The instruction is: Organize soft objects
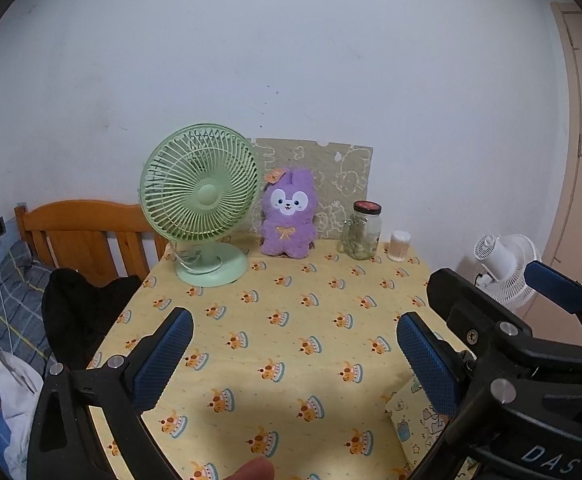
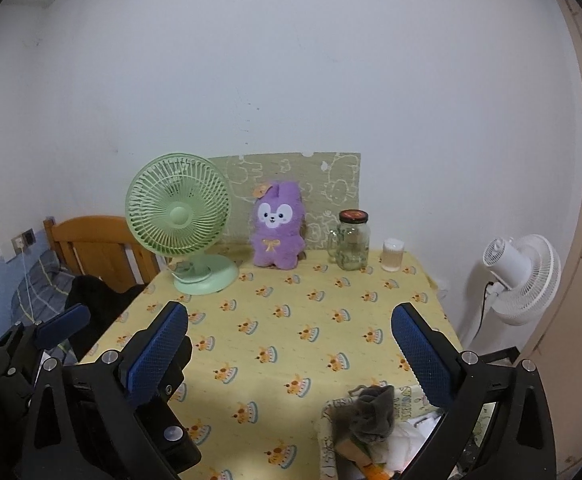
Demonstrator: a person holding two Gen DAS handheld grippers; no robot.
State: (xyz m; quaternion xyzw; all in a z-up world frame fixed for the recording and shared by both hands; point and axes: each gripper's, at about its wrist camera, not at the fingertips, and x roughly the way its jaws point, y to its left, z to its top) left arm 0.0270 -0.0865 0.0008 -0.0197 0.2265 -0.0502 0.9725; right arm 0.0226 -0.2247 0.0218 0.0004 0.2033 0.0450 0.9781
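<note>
Yellow-clothed desk (image 2: 291, 320): both tongs (image 1: 293, 360) (image 2: 289, 354) spread, empty; approach fluffy purple plush rabbit (image 2: 277, 226) squarely, pinching its torso gently.

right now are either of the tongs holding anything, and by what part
Nothing is held. The left tongs and right tongs are both open above the yellow patterned tablecloth, with nothing between their blue pads.

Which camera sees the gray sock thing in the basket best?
The right wrist view. There the gray sock lies in plain sight on top of the things in the fabric basket, near the right claw. The left wrist view shows only a corner of that basket, behind the left claw, and no sock at all.
</note>
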